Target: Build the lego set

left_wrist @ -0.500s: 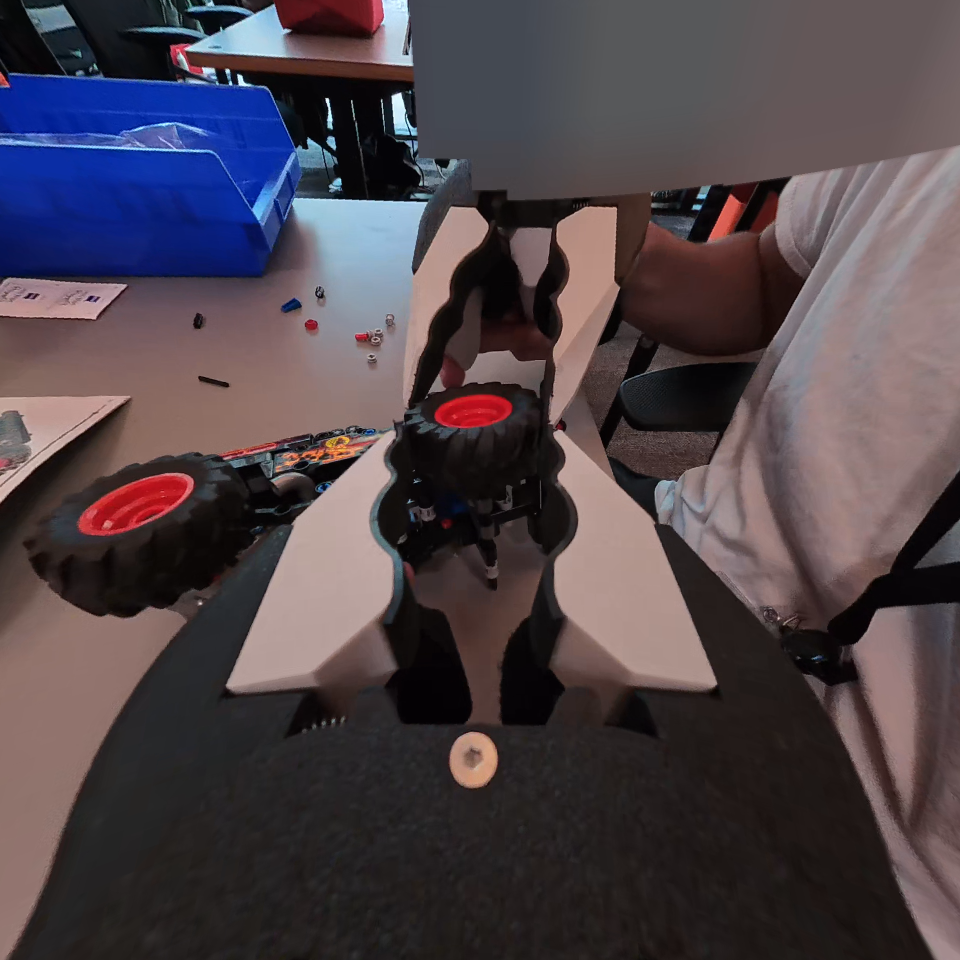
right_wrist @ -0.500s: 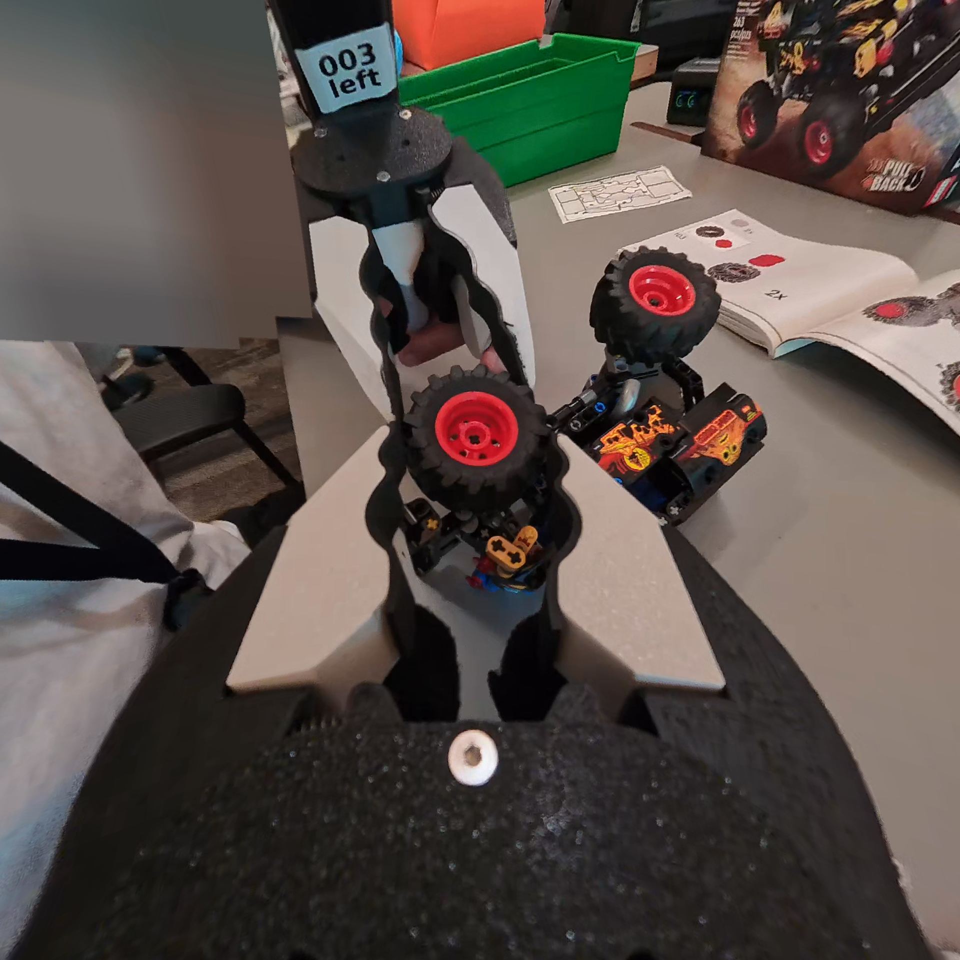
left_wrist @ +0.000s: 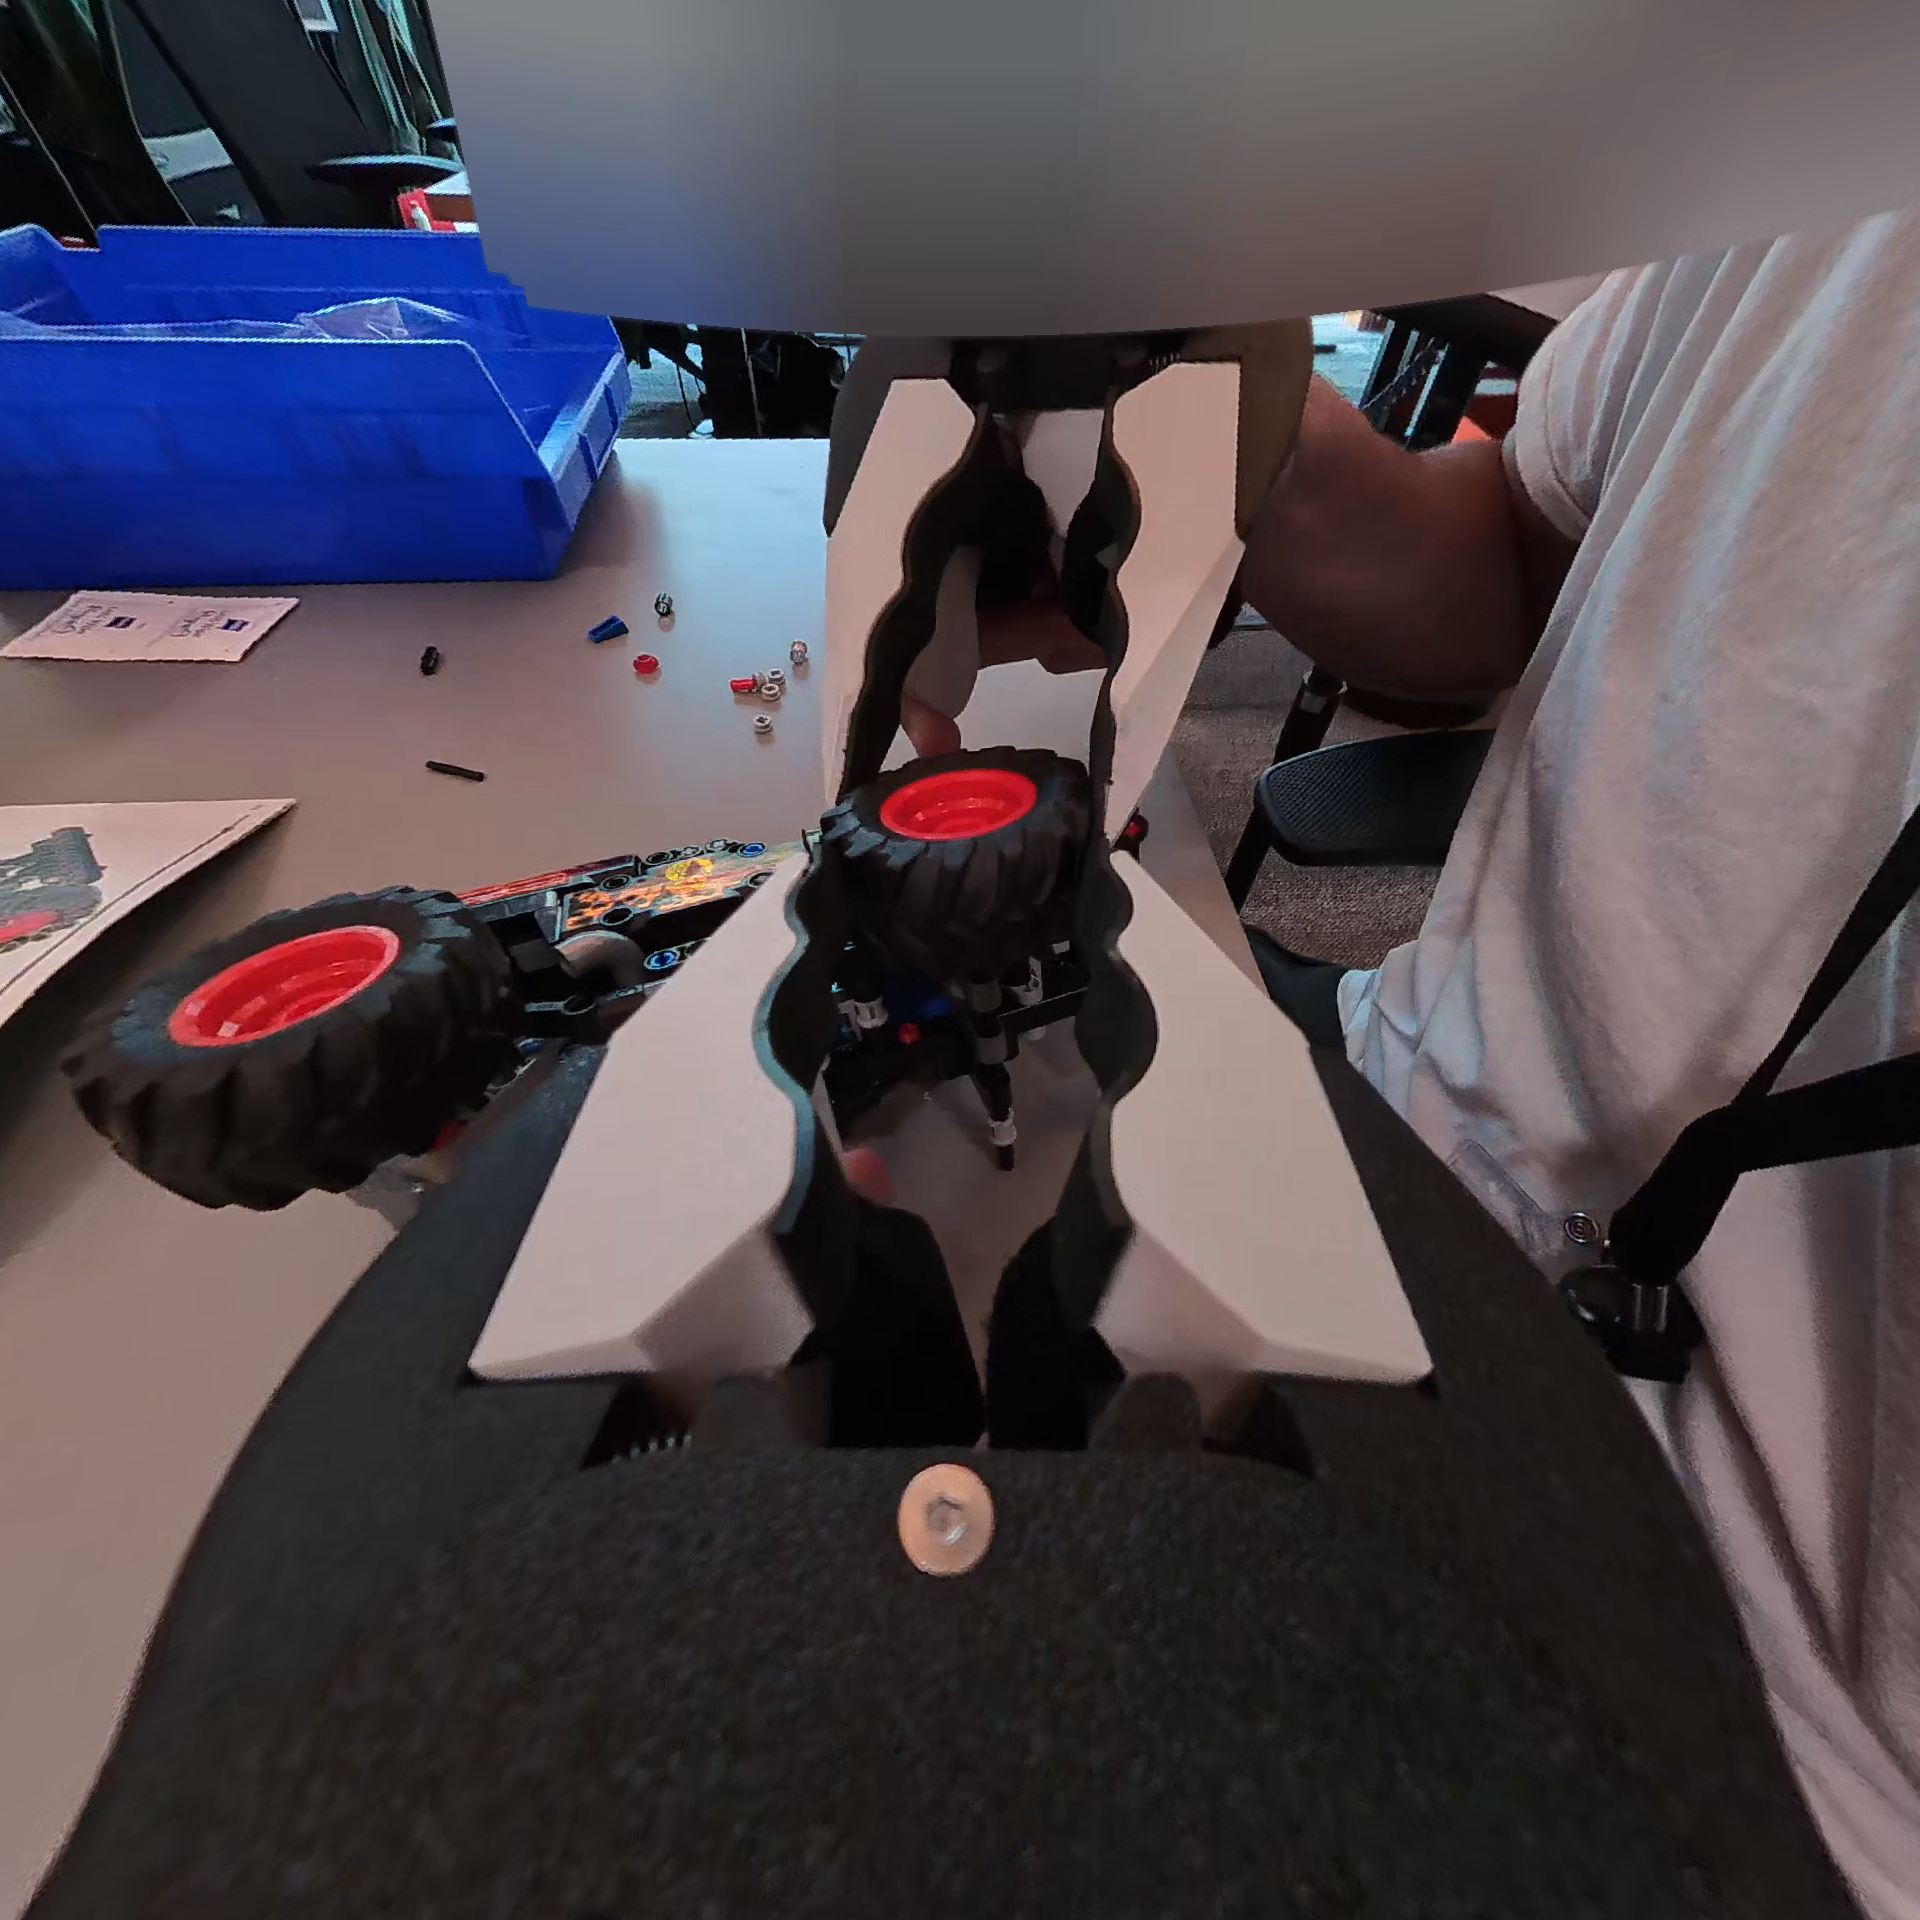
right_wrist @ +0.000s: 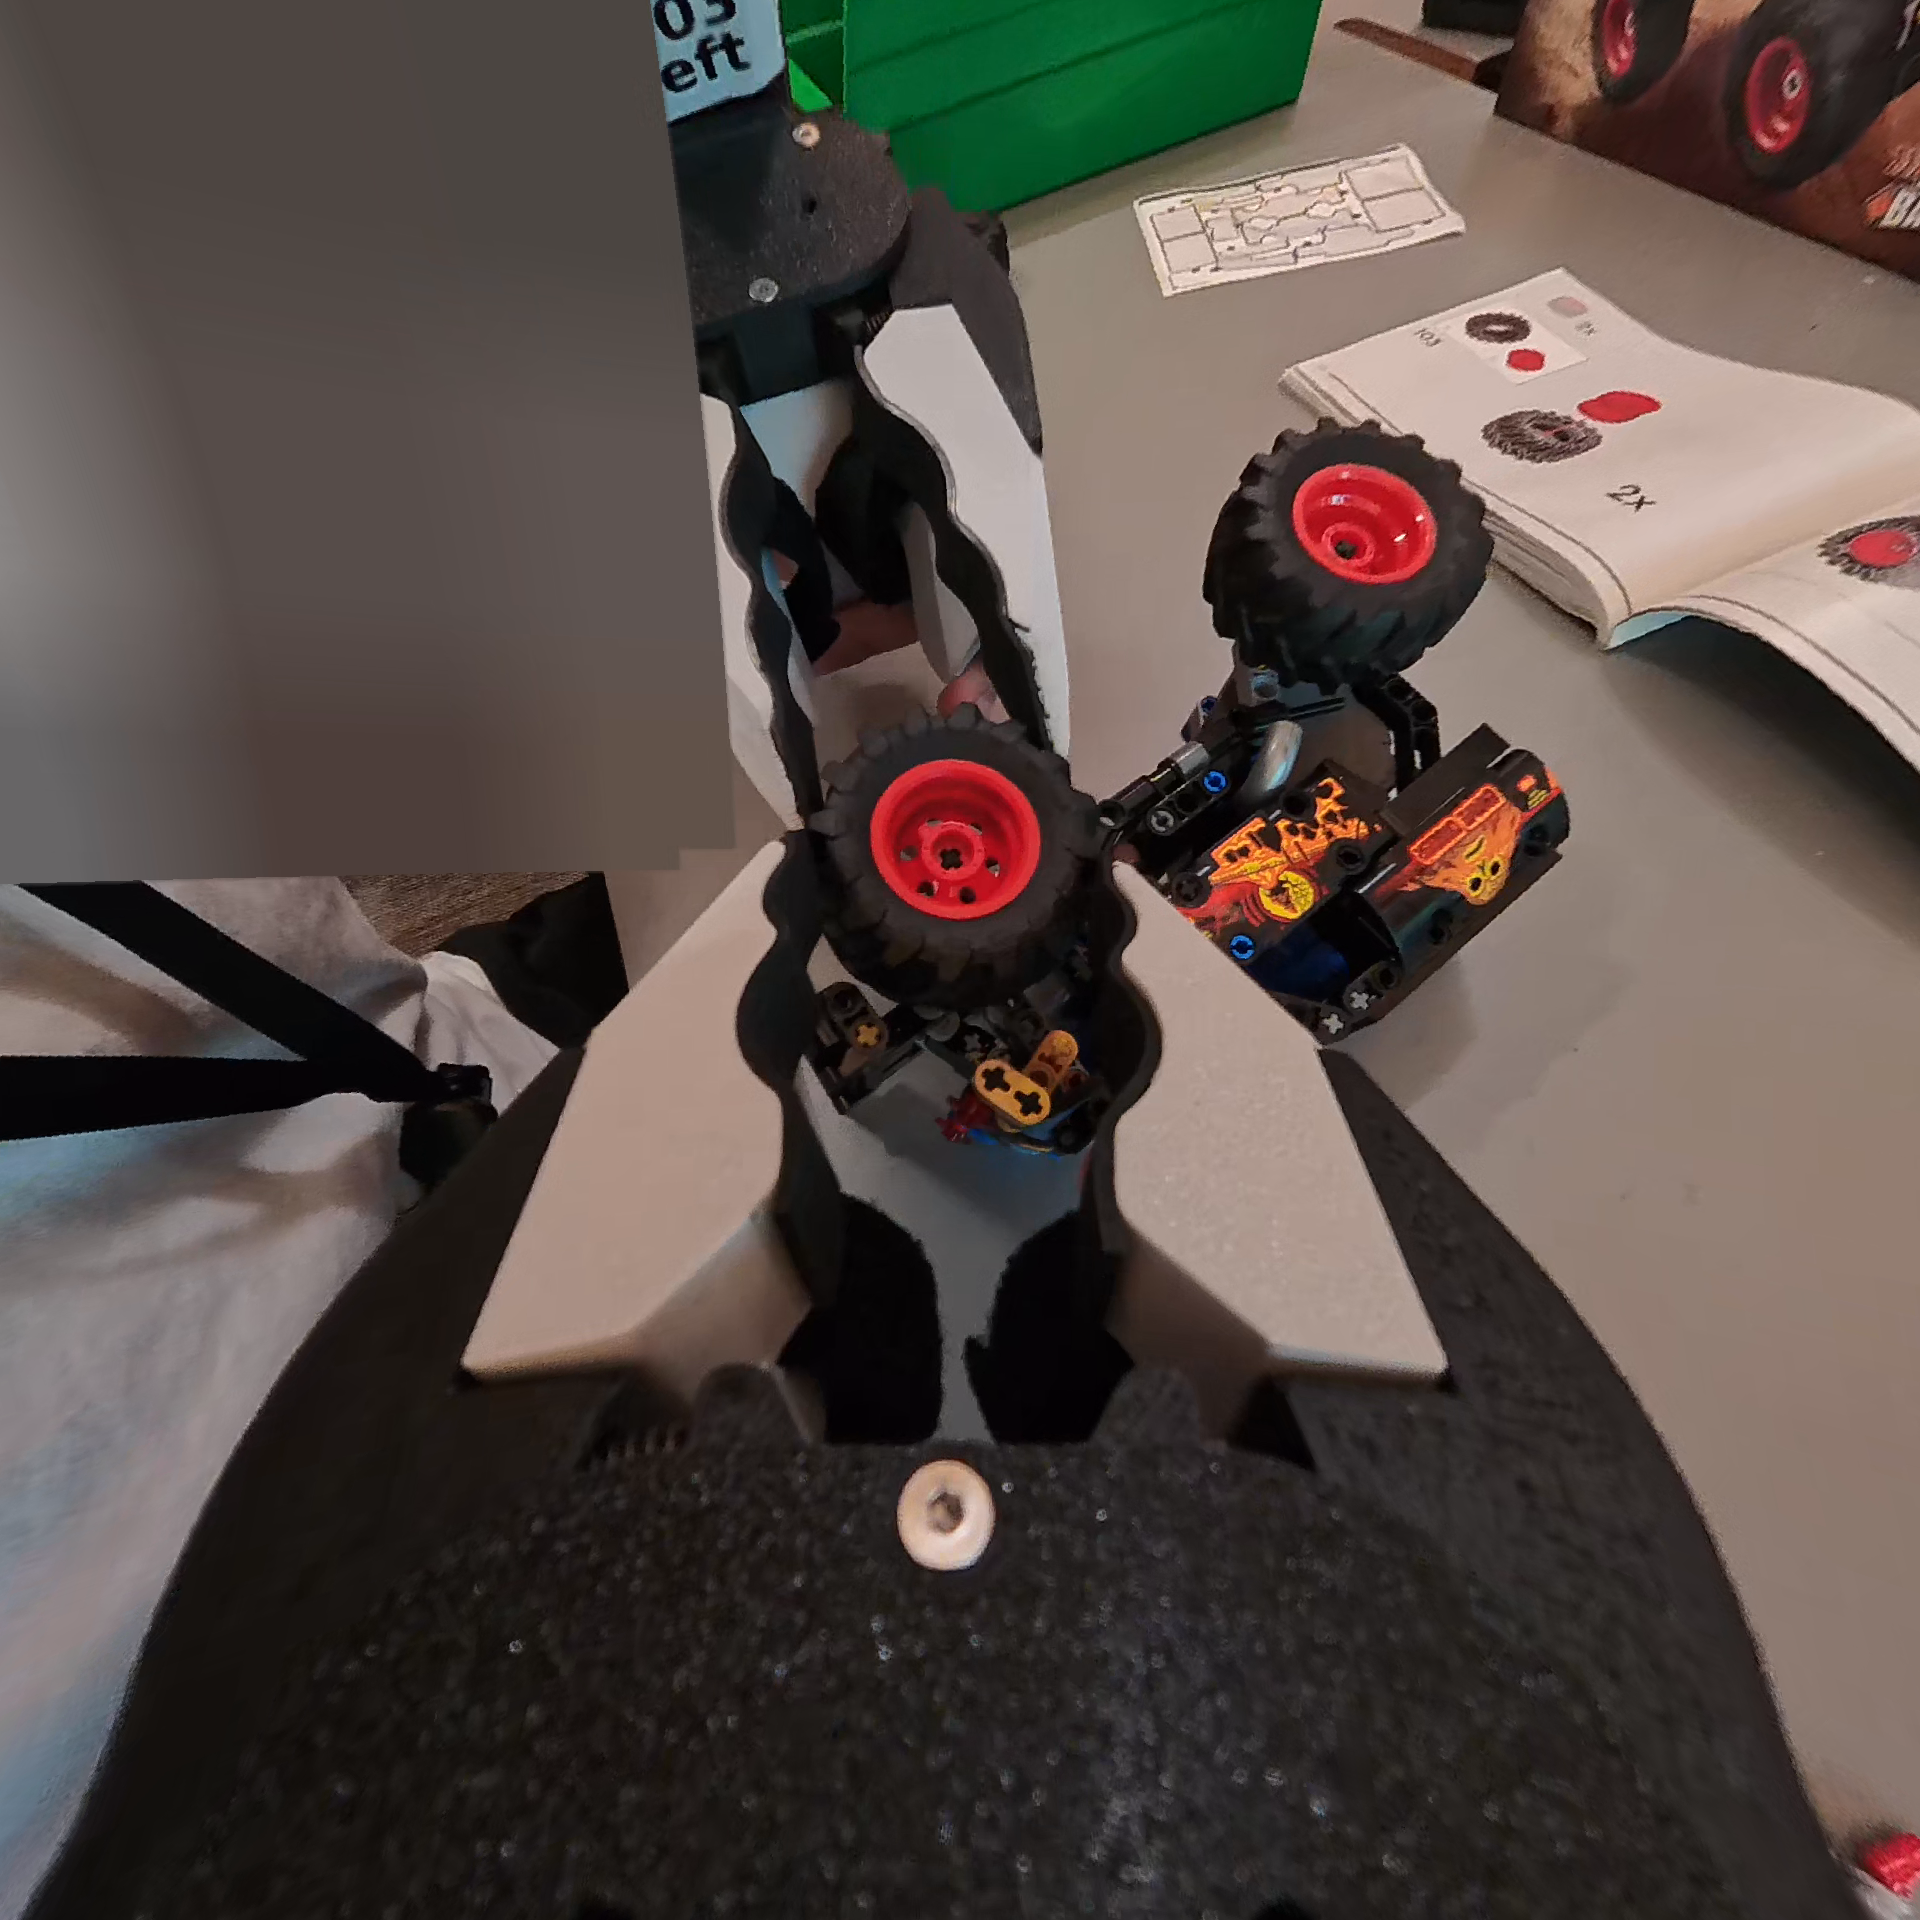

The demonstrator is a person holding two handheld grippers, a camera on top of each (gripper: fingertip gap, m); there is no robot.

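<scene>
Truck (right_wrist: pixel 1351 883) lies tipped on grey table (right_wrist: pixel 1662 1195), 1 end raised between both grippers. Left gripper (left_wrist: pixel 961 914) jaws partly closed, gripping black wheel with red hub (left_wrist: pixel 961 831) from 1 side. Right gripper (right_wrist: pixel 951 883) jaws partly closed on same wheel (right_wrist: pixel 951 862) from opposite side. Second wheel (right_wrist: pixel 1351 540) free above truck body. Instruction booklet (right_wrist: pixel 1662 468) open near truck. Blue bin (left_wrist: pixel 260 416) at far table edge, small loose parts (left_wrist: pixel 764 686) near it.

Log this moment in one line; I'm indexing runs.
left fingers: around black red-hubbed wheel | right fingers: around same wheel | lego truck: tipped on table
</scene>
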